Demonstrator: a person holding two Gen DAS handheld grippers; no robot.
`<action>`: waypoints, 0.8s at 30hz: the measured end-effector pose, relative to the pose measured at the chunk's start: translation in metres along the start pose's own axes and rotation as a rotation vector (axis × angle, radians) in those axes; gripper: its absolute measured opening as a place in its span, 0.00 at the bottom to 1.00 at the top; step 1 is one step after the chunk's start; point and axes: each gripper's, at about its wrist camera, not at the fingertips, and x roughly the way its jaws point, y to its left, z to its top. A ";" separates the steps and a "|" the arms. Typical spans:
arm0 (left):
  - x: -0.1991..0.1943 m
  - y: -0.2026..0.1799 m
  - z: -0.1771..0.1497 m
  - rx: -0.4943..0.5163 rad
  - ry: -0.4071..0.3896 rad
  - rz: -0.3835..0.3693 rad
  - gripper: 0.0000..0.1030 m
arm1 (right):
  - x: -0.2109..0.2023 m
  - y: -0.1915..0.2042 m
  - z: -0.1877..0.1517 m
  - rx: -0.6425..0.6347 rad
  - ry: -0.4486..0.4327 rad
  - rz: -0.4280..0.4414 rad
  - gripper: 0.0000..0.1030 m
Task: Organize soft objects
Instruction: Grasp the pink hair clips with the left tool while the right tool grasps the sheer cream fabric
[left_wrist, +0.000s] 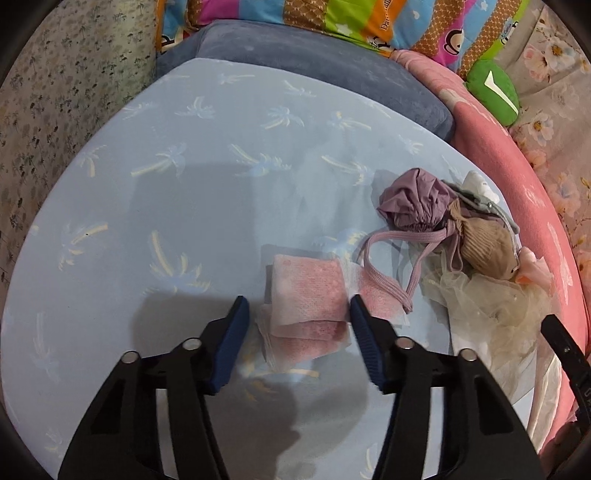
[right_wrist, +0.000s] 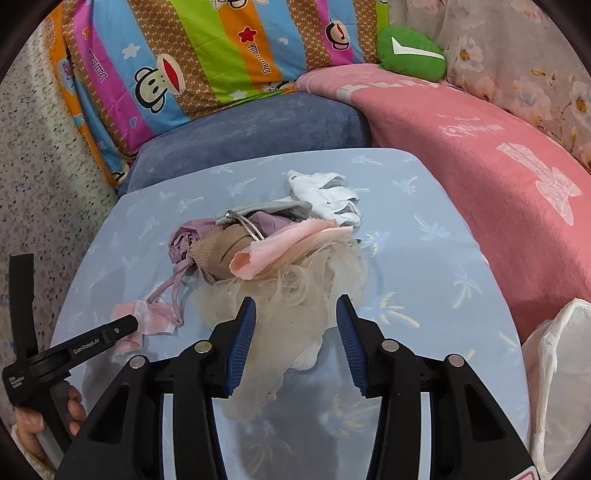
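Observation:
A folded pink-and-white cloth lies on the light blue palm-print surface. My left gripper is open around it; the right pad touches its edge and the left pad stands apart. To the right sits a heap: a purple drawstring bag, a beige sock ball and cream tulle. In the right wrist view my right gripper is open over the cream tulle, which lies loose between its fingers. A peach cloth and a white cloth top the heap.
A blue-grey cushion borders the far edge, with a striped monkey-print pillow behind it. A pink blanket runs along the right, with a green plush above it. A white plastic bag sits at the lower right.

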 end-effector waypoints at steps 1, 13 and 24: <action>0.001 -0.001 0.000 0.006 0.006 -0.006 0.40 | 0.003 0.000 -0.001 -0.001 0.010 0.004 0.28; -0.032 -0.032 -0.003 0.084 -0.049 -0.057 0.15 | -0.039 0.002 0.000 -0.009 -0.061 0.056 0.05; -0.089 -0.093 -0.006 0.207 -0.155 -0.152 0.15 | -0.125 -0.018 0.023 0.009 -0.223 0.087 0.05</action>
